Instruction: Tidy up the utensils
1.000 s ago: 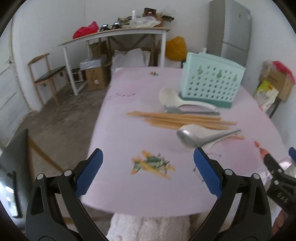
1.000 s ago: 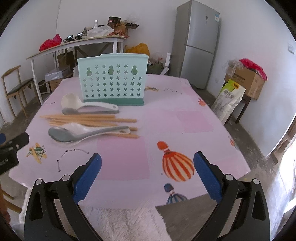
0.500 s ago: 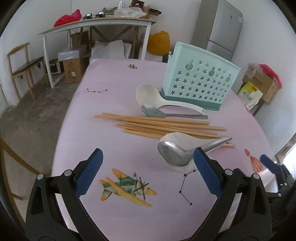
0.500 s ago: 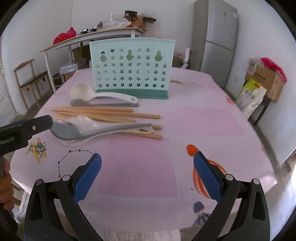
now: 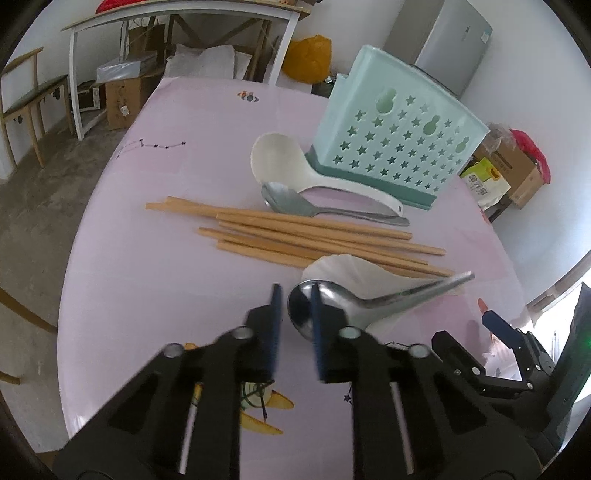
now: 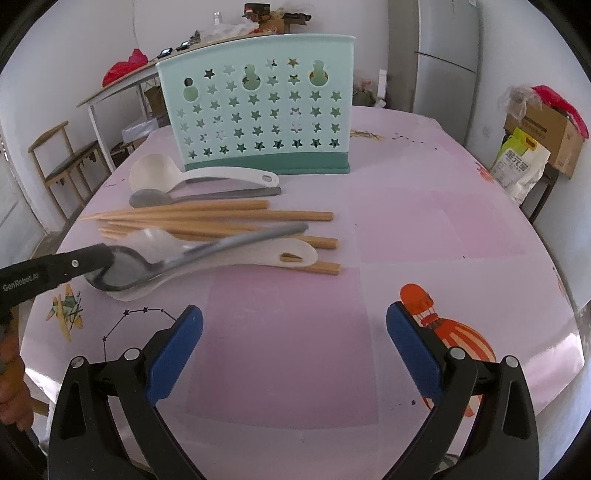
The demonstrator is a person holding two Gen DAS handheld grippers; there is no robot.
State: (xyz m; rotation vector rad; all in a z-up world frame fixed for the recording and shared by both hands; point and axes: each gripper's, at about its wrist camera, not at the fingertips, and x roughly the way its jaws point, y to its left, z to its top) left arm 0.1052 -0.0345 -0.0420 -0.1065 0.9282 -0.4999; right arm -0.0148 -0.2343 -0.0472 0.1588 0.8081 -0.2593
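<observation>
A metal spoon [image 5: 332, 302] lies on a white ladle [image 5: 343, 266] near the front of the pink table [image 5: 166, 277]. My left gripper [image 5: 295, 291] is closing on the rim of the spoon's bowl, its pads on either side. In the right wrist view the spoon [image 6: 122, 273] is blurred, with its handle tipped upward. Behind it lie several wooden chopsticks [image 5: 295, 236], a second metal spoon [image 5: 291, 203] and a second white ladle [image 5: 280, 162]. A mint star-punched utensil holder [image 6: 258, 110] stands upright at the back. My right gripper [image 6: 294, 314] hangs open over bare tablecloth, holding nothing.
A person's hand [image 6: 11, 369] holds the left tool at the table's front-left edge. Around the table stand a white side table [image 5: 177, 14], a wooden chair [image 5: 26, 96], cardboard boxes [image 6: 550, 129] and a grey fridge [image 6: 447, 55].
My left gripper came forward and down to the near metal spoon, and its jaws went from wide to narrow around the bowl. The spoon's handle lifted. My right gripper sank closer, still open.
</observation>
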